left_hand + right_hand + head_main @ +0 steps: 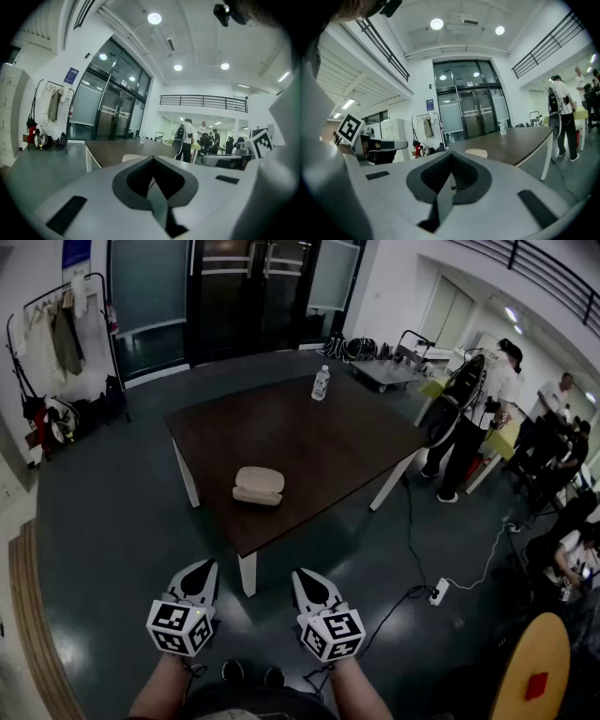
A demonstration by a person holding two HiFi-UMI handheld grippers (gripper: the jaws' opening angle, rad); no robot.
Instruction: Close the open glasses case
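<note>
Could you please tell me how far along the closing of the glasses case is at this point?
Nothing looks done yet: the glasses case lies open on the table, near its front edge. Nothing is in hand: the left tongs and right tongs are both shut and empty, held low over the floor, short of the table. Left to do: reach the case and fold its lid down.

Open lab hall: glass doors (pixel 253 296), mezzanine railing (pixel 204 101), coat rack (pixel 58 334)
</note>
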